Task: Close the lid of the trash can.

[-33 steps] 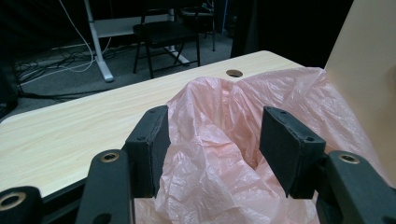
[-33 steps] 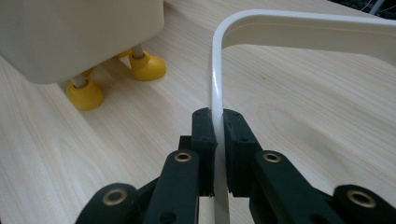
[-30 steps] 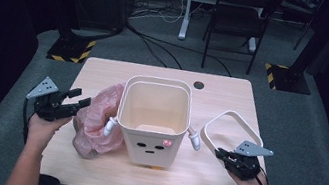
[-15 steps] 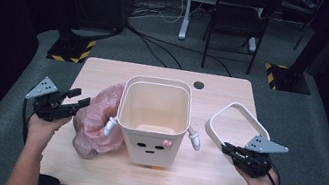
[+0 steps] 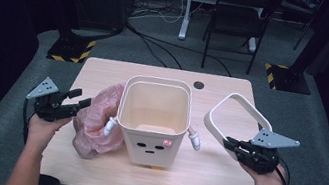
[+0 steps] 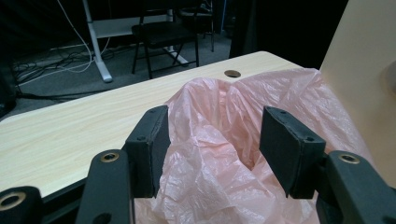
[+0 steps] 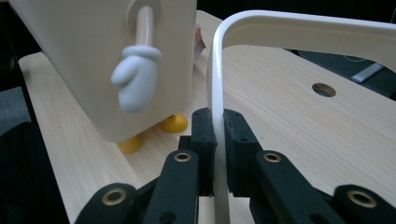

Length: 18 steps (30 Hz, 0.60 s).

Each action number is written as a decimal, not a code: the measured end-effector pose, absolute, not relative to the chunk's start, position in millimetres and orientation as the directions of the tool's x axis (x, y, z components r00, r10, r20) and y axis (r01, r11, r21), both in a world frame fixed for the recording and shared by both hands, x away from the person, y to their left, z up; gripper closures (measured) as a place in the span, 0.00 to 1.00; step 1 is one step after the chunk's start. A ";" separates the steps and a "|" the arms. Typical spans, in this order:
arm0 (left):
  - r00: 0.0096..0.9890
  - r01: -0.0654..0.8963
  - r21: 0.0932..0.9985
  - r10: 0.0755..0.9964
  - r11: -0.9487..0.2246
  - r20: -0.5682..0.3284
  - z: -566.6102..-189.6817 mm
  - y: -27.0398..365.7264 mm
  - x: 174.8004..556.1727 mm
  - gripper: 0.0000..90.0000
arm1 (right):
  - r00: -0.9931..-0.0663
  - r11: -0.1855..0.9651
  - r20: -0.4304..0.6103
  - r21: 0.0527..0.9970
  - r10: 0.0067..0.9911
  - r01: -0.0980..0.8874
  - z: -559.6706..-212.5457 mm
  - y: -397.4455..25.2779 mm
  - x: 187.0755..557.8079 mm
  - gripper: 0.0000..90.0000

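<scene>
My right gripper is clamped on the white rounded-square plastic ring, tilting it up off the pale wooden table just right of the cream square plastic bin with a face. My left gripper hovers with jaws apart at the crumpled pink plastic bag lying against the bin's left side.

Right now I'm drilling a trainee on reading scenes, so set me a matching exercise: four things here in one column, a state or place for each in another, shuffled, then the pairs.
Things:
1. white ring frame
2. pink plastic bag
3. left gripper
4. cream bin

States or places:
A. open, jaws either side of pink film
B. stands mid-table on yellow feet
C. clamped in the right gripper, tilted up
D. crumpled beside the bin's left side

Pairs: 1-C, 2-D, 3-A, 4-B
</scene>
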<state>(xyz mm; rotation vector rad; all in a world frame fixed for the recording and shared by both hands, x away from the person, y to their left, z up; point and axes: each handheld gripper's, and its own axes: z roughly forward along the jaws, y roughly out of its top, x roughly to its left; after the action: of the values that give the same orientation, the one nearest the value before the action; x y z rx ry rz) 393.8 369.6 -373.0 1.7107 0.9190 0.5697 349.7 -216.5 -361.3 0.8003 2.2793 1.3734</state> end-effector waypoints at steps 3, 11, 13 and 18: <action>0.588 0.300 0.944 0.806 -0.140 -0.068 -373.2 369.8 393.9 0.47 | -0.781 0.366 -0.016 0.889 0.624 0.274 -354.7 -215.8 349.2 0.93; 0.586 0.300 0.944 0.807 -0.140 -0.067 -373.4 371.1 393.7 0.47 | -0.809 0.386 -0.039 0.892 0.587 0.237 -332.6 -211.0 346.6 0.93; 0.586 0.300 0.944 0.808 -0.140 -0.067 -373.4 370.6 393.6 0.47 | -0.820 0.380 -0.033 0.896 0.572 0.229 -325.2 -210.3 346.4 0.93; 0.587 0.299 0.944 0.807 -0.141 -0.066 -373.4 370.5 393.4 0.47 | -0.837 0.379 -0.034 0.901 0.547 0.211 -308.9 -209.2 345.2 0.93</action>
<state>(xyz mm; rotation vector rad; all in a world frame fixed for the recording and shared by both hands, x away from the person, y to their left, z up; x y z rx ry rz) 393.4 370.5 -373.4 1.7097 0.9213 0.5723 345.2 -209.2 -308.9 0.6633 2.3178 1.4418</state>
